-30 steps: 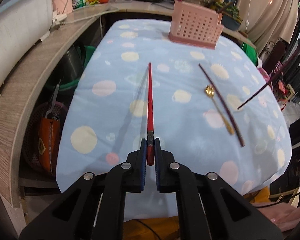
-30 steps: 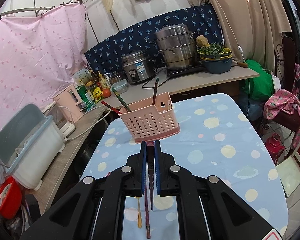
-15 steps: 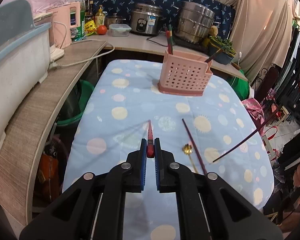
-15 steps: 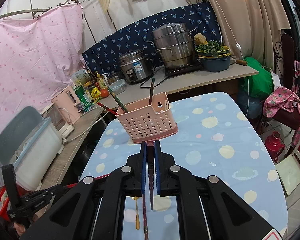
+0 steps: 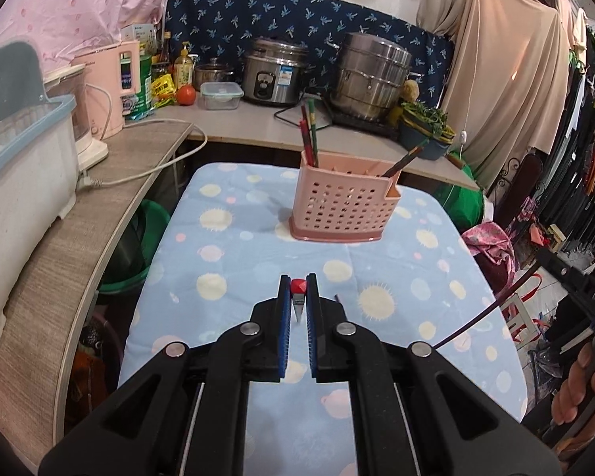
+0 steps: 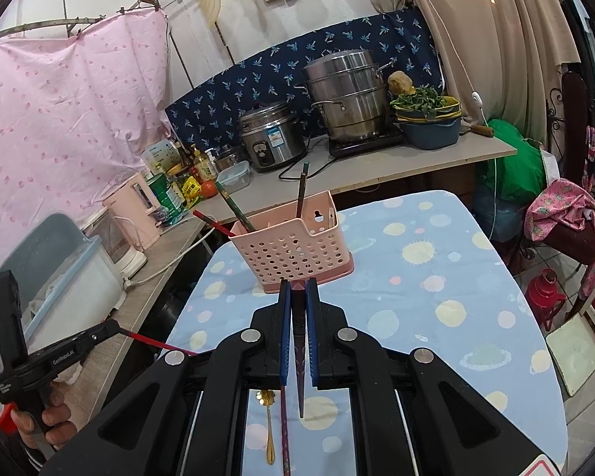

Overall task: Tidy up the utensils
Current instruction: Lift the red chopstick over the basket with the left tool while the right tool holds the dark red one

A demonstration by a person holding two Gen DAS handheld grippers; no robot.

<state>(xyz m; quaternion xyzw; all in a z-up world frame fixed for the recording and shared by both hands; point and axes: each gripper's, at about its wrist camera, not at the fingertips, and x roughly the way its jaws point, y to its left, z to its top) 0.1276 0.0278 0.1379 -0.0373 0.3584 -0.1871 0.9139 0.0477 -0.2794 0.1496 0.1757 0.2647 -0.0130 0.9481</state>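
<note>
3 chopsticks in pink basket (image 6: 293, 252); left gripper (image 5: 298, 297) clamps red chopstick (image 5: 298, 286), right gripper (image 6: 298, 297) clamps dark chopstick (image 6: 300, 365); gold spoon (image 6: 269, 424) and 1 chopstick (image 6: 285, 428) left on table.

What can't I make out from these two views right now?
- Left wrist view: most of the red chopstick is hidden behind the left gripper.
- Right wrist view: the gold spoon and the purple chopstick beside it run under the right gripper.
- Both views: the pink basket hides the lower ends of the chopsticks inside.
</note>
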